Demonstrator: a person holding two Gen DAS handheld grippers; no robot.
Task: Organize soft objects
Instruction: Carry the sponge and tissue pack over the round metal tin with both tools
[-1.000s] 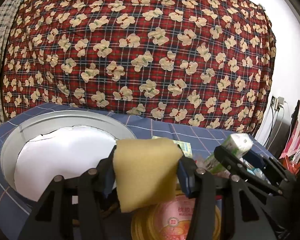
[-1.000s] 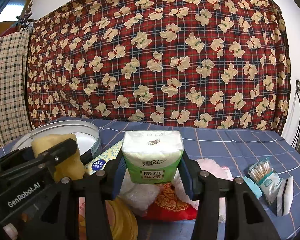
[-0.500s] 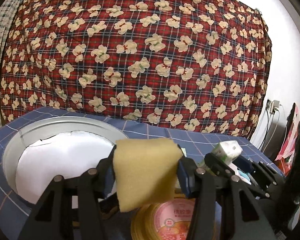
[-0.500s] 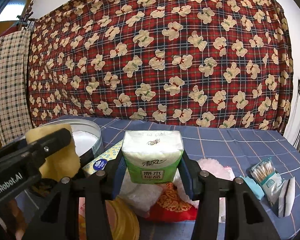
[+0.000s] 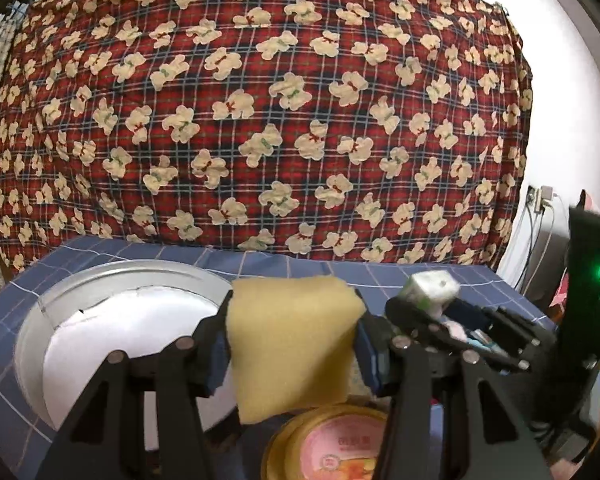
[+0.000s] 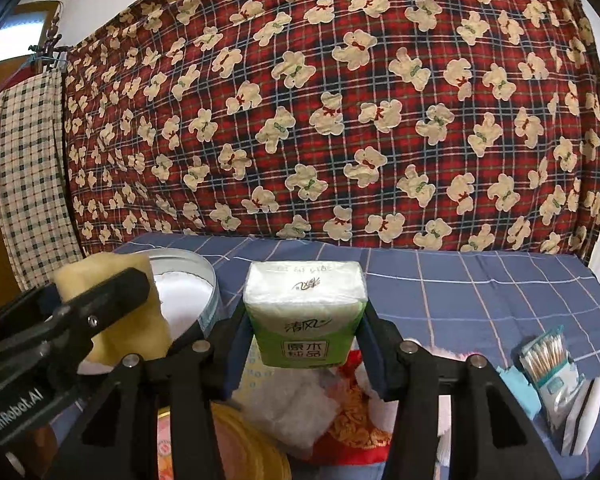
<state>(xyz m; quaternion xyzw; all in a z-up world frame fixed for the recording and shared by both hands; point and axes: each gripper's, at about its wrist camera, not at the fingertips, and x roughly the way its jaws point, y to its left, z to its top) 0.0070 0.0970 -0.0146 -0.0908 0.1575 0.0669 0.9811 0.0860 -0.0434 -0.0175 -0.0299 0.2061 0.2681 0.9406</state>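
Note:
My left gripper [image 5: 294, 336] is shut on a yellow sponge [image 5: 292, 340] and holds it above the table, beside the round metal tin [image 5: 60, 304] with a white lining. My right gripper [image 6: 305, 320] is shut on a green and white tissue pack [image 6: 305, 316], held above a pile of soft items. In the right wrist view the left gripper [image 6: 108, 308] with the sponge [image 6: 148, 320] is at the left, over the tin's rim [image 6: 208, 280]. In the left wrist view the right gripper [image 5: 432, 304] with the tissue pack [image 5: 432, 288] is at the right.
A blue checked cloth [image 6: 480, 292] covers the table. A white fluffy item [image 6: 296, 408] and a red embroidered pouch [image 6: 356, 416] lie below the right gripper. A yellow-rimmed lid [image 5: 340, 440] lies near. A cotton swab pack [image 6: 548, 364] lies at the right. A bear-print cloth [image 5: 260, 120] hangs behind.
Both grippers have risen a little with their loads. The left gripper with the sponge has shifted toward the tin; the right gripper has moved away from it in the left wrist view.

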